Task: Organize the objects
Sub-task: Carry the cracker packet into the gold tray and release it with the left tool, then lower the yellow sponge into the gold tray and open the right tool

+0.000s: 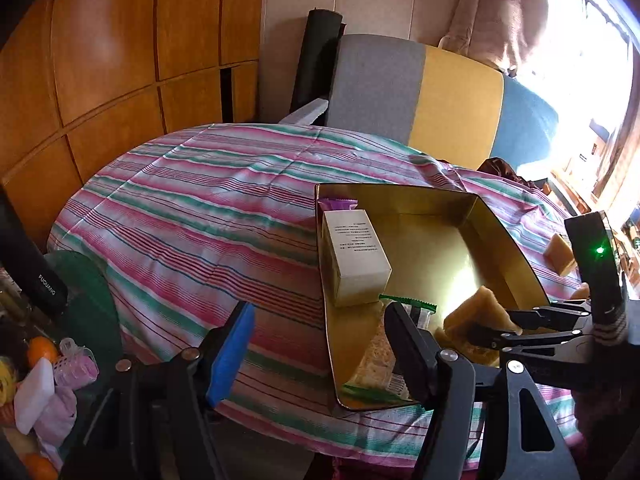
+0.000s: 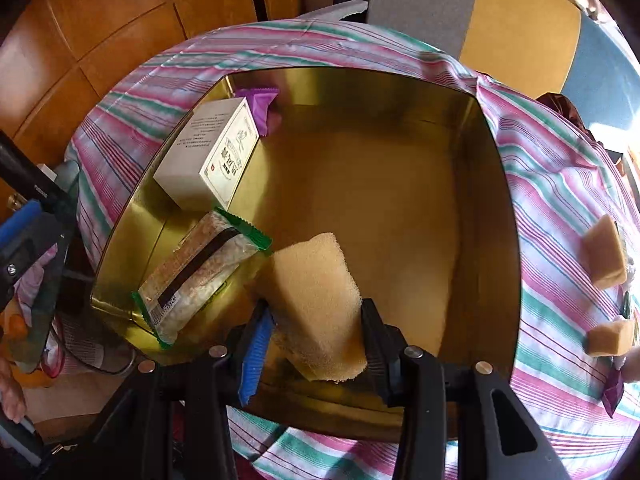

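A yellow sponge (image 2: 320, 304) is clamped in the right gripper (image 2: 318, 332) over the near part of the gold tin (image 2: 496, 184). The left gripper (image 1: 320, 344) is held apart, empty, at the tin's near-left edge. A white box (image 2: 208, 156) and a green-edged snack pack (image 2: 200, 272) lie inside along the tin's left wall; two more sponges (image 2: 606, 252) rest on the striped surface (image 2: 560, 184) right of the tin.

Inside the shallow gold metal tin (image 2: 494, 184), the far and right floor lies bare, open to a gripper from above. Its left side is blocked by a white printed carton (image 2: 208, 156), a purple foil sachet (image 2: 260, 106) and a green-edged clear cracker packet (image 2: 200, 276). Two tan sponge blocks (image 2: 604, 252) sit on the striped cloth worktop (image 2: 560, 184) right of the tin.
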The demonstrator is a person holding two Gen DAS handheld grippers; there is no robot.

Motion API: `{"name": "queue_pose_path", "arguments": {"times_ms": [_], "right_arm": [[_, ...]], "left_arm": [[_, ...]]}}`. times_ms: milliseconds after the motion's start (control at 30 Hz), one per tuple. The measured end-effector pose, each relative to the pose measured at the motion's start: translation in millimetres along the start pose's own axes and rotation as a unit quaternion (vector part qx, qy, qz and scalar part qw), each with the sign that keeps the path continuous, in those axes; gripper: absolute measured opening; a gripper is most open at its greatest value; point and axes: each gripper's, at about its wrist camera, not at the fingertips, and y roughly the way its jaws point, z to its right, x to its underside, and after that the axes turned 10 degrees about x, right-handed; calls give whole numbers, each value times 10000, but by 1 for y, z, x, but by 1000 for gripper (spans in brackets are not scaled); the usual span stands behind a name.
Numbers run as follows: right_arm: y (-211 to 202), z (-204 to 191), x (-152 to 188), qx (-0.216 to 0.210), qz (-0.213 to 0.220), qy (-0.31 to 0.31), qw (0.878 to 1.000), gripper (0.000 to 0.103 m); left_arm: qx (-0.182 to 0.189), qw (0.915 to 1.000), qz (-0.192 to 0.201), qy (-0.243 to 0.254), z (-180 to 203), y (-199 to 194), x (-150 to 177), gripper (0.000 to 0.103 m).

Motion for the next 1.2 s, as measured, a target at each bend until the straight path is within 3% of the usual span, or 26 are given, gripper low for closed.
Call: {"name": "queue_pose_path", "arguments": {"times_ms": [200, 367, 467, 533, 600, 900, 1200], "right_arm": [[1, -34, -3, -674, 4, -226, 9975, 43], [-2, -41, 1, -765, 115, -166, 9969, 47], [-6, -32, 1, -857, 245, -18, 9960, 54], [-10, -27, 3, -887, 357, 62, 9954, 67], [-14, -23, 4, -946, 446, 154, 9944, 71], [-35, -3, 9, -732, 753, 429, 9935, 71], [-49, 52, 25, -354, 966, 1112, 9885, 71]], "left_arm": [[-142, 9999, 4, -80, -6, 2, 2, 70], [-293, 9995, 12, -89, -8, 2, 3, 72], [-305, 9995, 9, -111, -9, 1, 3, 75], [-323, 9994, 16, -84, -8, 1, 4, 77], [-309, 9995, 11, -70, -6, 0, 4, 78], [-299, 9996, 0, 21, 1, 0, 4, 79], [-173, 9997, 24, 190, 15, 3, -2, 81]]}}
